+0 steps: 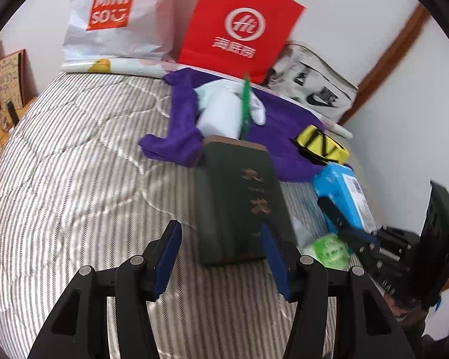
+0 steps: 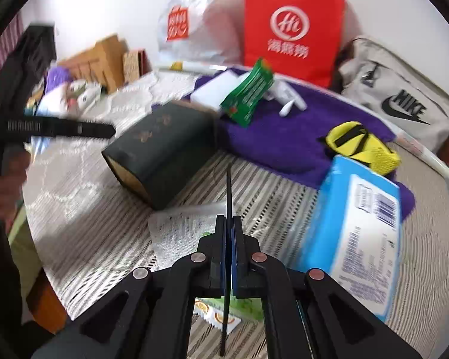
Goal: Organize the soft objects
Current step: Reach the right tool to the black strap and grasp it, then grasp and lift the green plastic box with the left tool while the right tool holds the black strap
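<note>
On the striped bed a purple towel (image 1: 182, 110) (image 2: 278, 140) carries a white cloth (image 1: 215, 110), a green packet (image 2: 248, 95) and a yellow-and-black strap (image 2: 362, 146). A blue tissue pack (image 2: 356, 221) lies beside it. A dark green book (image 1: 236, 197) (image 2: 161, 149) lies in front of my left gripper (image 1: 220, 239), which is open; its right pad overlaps the book's near corner and the left pad stands clear. My right gripper (image 2: 230, 218) is shut on a thin dark sheet (image 2: 230, 185) seen edge-on, above a green packet with orange slices (image 2: 224, 314).
Against the wall stand a red paper bag (image 2: 293, 27), a white Miniso bag (image 2: 191, 21) and a grey Nike bag (image 2: 398, 101). Cardboard boxes (image 2: 104, 56) and clutter sit off the bed's left side. A clear plastic bag (image 2: 179, 233) lies near my right fingers.
</note>
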A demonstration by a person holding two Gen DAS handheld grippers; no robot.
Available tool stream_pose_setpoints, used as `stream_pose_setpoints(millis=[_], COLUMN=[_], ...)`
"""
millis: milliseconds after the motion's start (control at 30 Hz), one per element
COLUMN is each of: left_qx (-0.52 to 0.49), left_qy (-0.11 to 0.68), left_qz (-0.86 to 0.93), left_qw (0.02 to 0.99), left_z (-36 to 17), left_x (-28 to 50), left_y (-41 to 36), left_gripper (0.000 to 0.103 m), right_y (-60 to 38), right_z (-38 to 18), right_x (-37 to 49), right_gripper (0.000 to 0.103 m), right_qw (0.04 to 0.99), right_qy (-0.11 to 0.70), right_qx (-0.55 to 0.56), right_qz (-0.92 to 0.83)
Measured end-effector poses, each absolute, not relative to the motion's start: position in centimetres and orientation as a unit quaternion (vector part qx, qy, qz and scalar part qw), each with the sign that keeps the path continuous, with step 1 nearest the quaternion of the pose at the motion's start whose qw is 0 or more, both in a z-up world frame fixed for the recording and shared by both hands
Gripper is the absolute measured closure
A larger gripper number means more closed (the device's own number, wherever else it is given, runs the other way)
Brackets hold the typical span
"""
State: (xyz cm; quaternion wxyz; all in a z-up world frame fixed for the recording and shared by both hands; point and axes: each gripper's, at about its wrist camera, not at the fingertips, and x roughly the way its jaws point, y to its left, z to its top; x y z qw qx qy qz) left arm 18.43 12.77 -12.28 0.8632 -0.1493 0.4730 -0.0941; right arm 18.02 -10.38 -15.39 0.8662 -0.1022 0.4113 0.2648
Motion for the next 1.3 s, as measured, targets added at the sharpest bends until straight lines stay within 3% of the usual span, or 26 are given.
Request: stream_pose_setpoints(millis=[300,633,733,1300], left_qx=[-0.071,-0.048,-0.064,-0.007], left_qy=[0.465,0.501,0.497,0.518], left_qz=[-0.159,-0.19,-0.19,-0.136], left_qw=[0.868,0.843,0.844,0.844], left_z=[-10.7,-13.4,-13.9,-15.9], left_x=[15.4,14.7,15.1,17.7], left_y=[5.9,-0.9,-1.9,-6.9], left_gripper=[0.049,0.045,0.035,0.025], right_y=[-15.1,-19.9,-21.2,-24.1], right_z=[-13.0,-13.9,-14.7,-18.5], right_x=[14.6,11.1,10.4,10.4], right_gripper=[0.1,0.1,0.1,0.1], right_qw=[0.893,0.9,0.9,0.89], right_qy=[0.377,0.369,0.374,0.398], right_qx=[-0.069,-0.046,-0.038,0.001], right_qz=[0.236,0.226,0.222,0.221])
